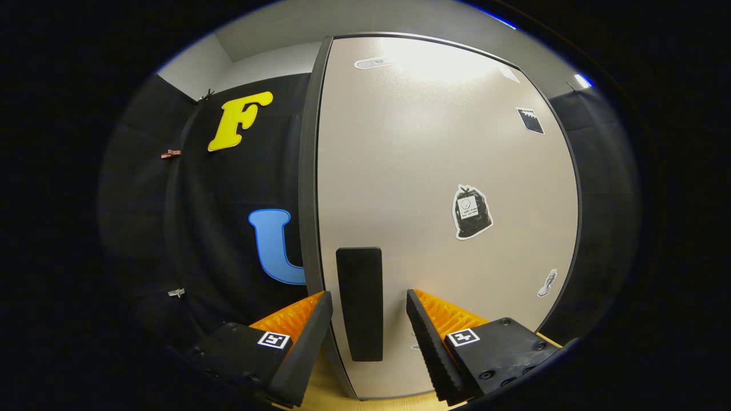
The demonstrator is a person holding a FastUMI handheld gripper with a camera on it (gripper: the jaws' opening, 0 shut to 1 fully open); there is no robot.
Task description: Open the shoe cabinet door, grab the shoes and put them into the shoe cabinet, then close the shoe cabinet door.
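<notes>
1. Door (445, 188) of the cabinet stands shut, or very nearly so, straight ahead of the tongs (368, 325). No shoes in sight, so this reads as the opening step, barely begun.
2. Tongs: open. Fingers spread wide, one each side of the handle (359, 302), neither touching it as far as I can tell. Nothing gripped.
3. Handle: a dark upright bar on the door's face, sitting in the gap between the fingers and a little ahead of the tips. Long axis vertical, running crosswise to the line on which the fingers close. Good lineup for a pinch across its width.
4. Handle sits close to the door's left edge (311, 188), which shows as a dark strip just beyond the left finger. Judgement: hinges are likely on the far right side, so the door should swing out toward the tongs from the left. Not confirmed; hinges are hidden.
5. Next move calls for a short push forward, then a squeeze on the bar, then a pull back along an arc.
6. Risk: left finger rides near the door edge and could catch it instead of the bar.
7. Farther up the door: a few stickers (472, 211) well beyond the tips.
8. Wood floor (331, 394) shows below the door, between the fingers.
</notes>
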